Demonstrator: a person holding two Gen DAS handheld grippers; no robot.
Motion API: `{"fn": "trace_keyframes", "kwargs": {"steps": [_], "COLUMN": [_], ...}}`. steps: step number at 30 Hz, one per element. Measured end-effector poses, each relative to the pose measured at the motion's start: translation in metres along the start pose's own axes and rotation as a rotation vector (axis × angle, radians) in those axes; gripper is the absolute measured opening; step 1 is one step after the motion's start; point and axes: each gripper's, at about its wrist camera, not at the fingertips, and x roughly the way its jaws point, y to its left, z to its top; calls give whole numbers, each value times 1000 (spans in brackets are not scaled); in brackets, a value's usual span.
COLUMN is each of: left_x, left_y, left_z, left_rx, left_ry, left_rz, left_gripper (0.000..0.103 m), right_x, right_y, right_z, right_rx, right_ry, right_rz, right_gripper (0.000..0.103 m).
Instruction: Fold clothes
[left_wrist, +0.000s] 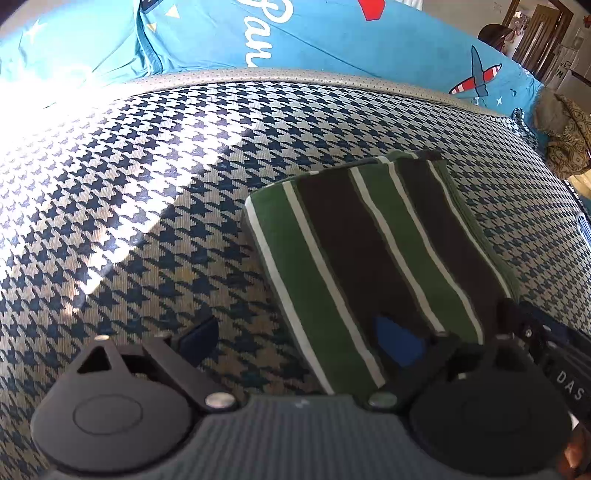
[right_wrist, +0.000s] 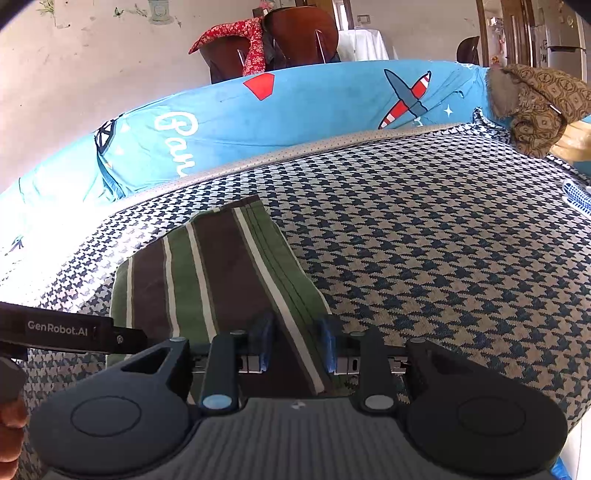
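A folded garment with green, brown and white stripes lies flat on the houndstooth cover. My left gripper is open wide at the garment's near left corner. Its right pad rests over the cloth and its left pad is over the bare cover. In the right wrist view the same garment lies left of centre. My right gripper is open and straddles the near right edge, with striped cloth showing between its blue pads. The left gripper's body reaches in from the left.
A blue sheet with plane prints rises behind the cover. A brown patterned cloth sits at the right end, with a white and blue object below it. Chairs with a red cloth stand behind. Bright sunlight falls on the left side.
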Motion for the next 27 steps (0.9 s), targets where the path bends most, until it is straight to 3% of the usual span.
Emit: {"fn": "trace_keyframes", "kwargs": {"steps": [5, 13, 27], "left_x": [-3, -10, -6], "left_y": [-4, -6, -10], "left_z": [-3, -5, -6], "left_rx": [15, 43, 54], "left_ry": [-3, -17, -4], "left_rz": [16, 42, 51], "left_gripper": [100, 103, 103], "right_x": [-1, -13, 8], "right_y": [1, 6, 13], "right_z": [1, 9, 2], "right_rx": [5, 21, 3], "right_ry": [-5, -83, 7], "right_rz": [-6, -25, -68], "right_gripper": [29, 30, 26]}}
